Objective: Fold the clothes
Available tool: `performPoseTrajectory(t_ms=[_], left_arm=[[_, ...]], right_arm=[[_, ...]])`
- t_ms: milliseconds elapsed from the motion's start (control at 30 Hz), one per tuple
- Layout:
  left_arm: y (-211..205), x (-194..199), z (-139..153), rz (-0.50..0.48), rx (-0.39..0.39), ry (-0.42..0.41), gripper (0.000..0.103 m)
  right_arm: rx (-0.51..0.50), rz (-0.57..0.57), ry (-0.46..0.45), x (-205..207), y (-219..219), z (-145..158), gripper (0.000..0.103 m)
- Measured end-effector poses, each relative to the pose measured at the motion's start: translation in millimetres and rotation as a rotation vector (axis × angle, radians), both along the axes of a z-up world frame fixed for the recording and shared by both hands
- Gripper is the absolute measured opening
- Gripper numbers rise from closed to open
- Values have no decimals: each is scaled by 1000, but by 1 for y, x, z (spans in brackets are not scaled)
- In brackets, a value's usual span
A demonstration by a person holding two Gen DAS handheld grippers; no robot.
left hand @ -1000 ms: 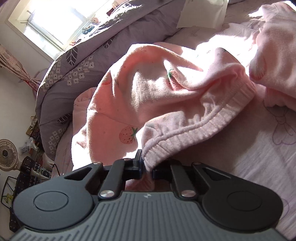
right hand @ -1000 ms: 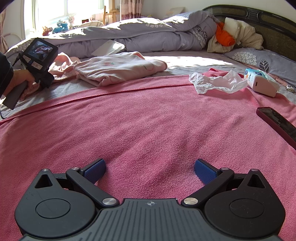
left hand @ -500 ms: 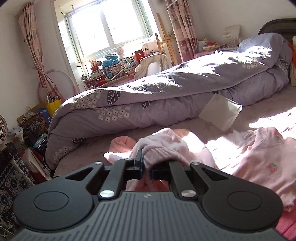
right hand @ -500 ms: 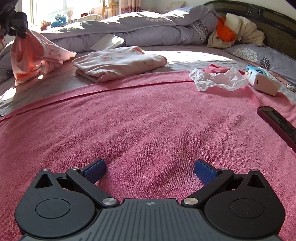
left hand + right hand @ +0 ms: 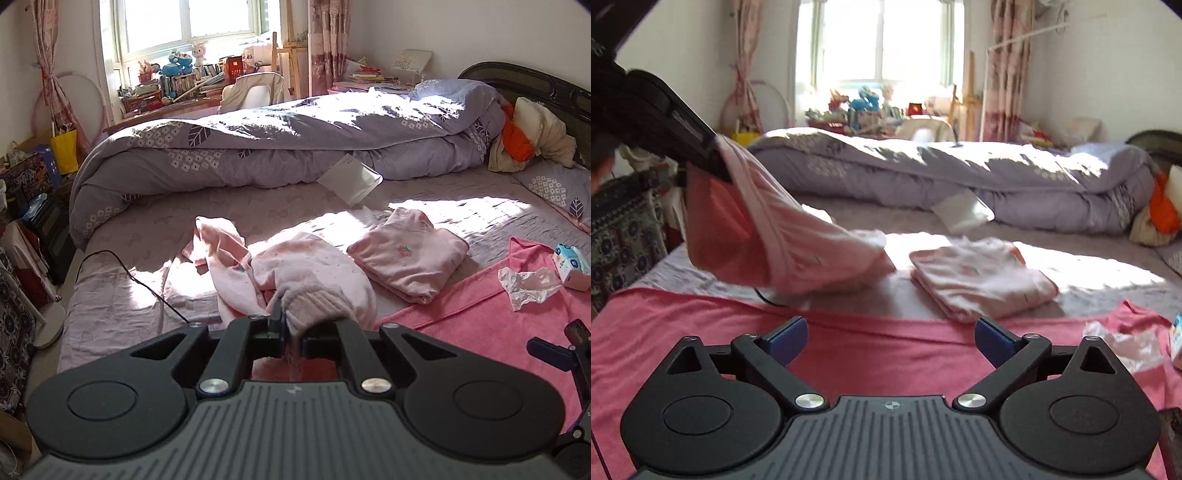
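The left gripper (image 5: 291, 328) pinches the pink garment's (image 5: 310, 273) ribbed hem, its own body hiding the cloth below. The right gripper (image 5: 890, 336) gapes empty over the bare pink towel (image 5: 849, 343); a folded garment (image 5: 982, 284) lies beyond its edge.

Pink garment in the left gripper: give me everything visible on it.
The pink garment is soft light-pink knit with small strawberry prints and a ribbed hem. The left gripper is shut on that ribbed edge, with fabric bunched between the fingers. From the clamp it hangs and trails down, crumpled, its far end resting on the lilac bedsheet beside the folded pink top. In the right wrist view it drapes taut from the raised gripper, its inner side a deeper pink. The right gripper is open and clear of it.
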State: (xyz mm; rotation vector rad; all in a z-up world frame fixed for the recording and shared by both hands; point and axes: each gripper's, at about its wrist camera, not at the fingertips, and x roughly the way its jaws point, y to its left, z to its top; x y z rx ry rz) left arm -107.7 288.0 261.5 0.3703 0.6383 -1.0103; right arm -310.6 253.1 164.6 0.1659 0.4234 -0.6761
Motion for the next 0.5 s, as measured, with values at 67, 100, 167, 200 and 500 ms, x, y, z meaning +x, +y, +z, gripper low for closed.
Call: performPoseTrajectory(t_ms=[67,100,167,200,500], left_arm=[[14,-3,6,11,-14,34,6],[20,-6,10,9,-20,35,6],[34,-11,19,3,-32,30,6],[42,-14,23,-1,-39,27,6],[105,-11,27,92,-49,80,10]], right_arm=[[-27,12,-29,22,16,7,99],[-39,8,-22,37,20,8,98],[-15,1,-44,55,20,8,95],[7,5,-53,62,18,9,90],[29,-38,41,54,6,18,53]])
